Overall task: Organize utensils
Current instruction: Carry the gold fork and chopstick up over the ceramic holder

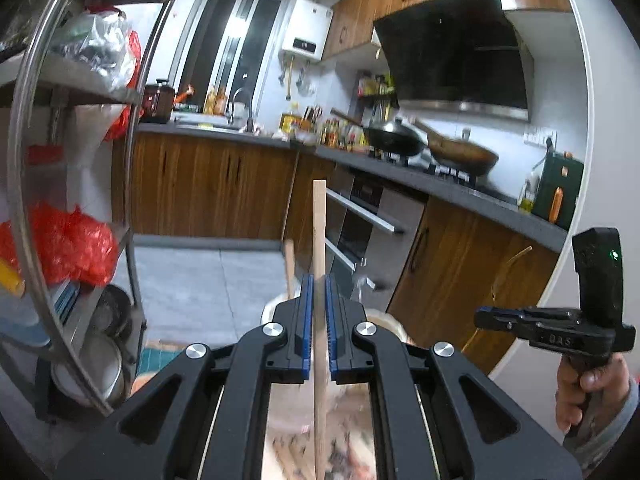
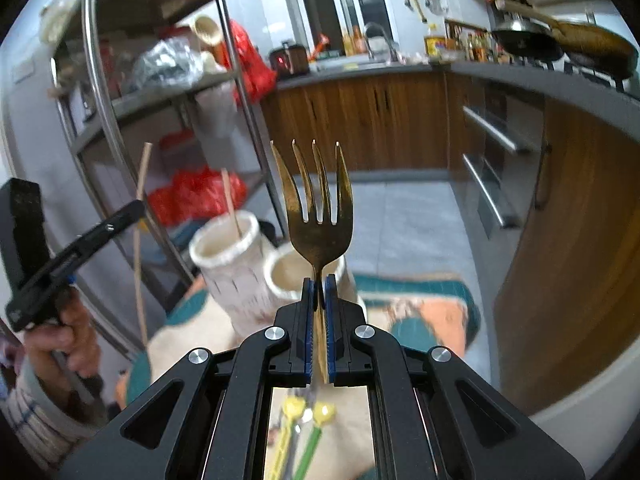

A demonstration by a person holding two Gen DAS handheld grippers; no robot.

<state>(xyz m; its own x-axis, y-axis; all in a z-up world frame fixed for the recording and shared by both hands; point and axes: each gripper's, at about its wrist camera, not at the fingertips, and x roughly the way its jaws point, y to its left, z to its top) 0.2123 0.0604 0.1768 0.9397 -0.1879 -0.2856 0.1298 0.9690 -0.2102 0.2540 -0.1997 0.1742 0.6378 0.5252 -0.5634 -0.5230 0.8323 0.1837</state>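
Midway, I judge: the left gripper (image 1: 319, 280) pinches a chopstick (image 1: 319, 232), the right gripper (image 2: 319, 282) a gold fork (image 2: 318, 216); one stick stands in the left holder (image 2: 228, 248) at centre frame, utensils (image 2: 308, 428) remain below.

Indoor light is fairly bright and cool, with white glare on the far window (image 1: 236, 20). Fisheye bending curves the shelf rack (image 1: 132, 240) and cabinets at the edges. Both woks (image 2: 592, 46) smear with motion blur; the near cloth under the fingers is soft.
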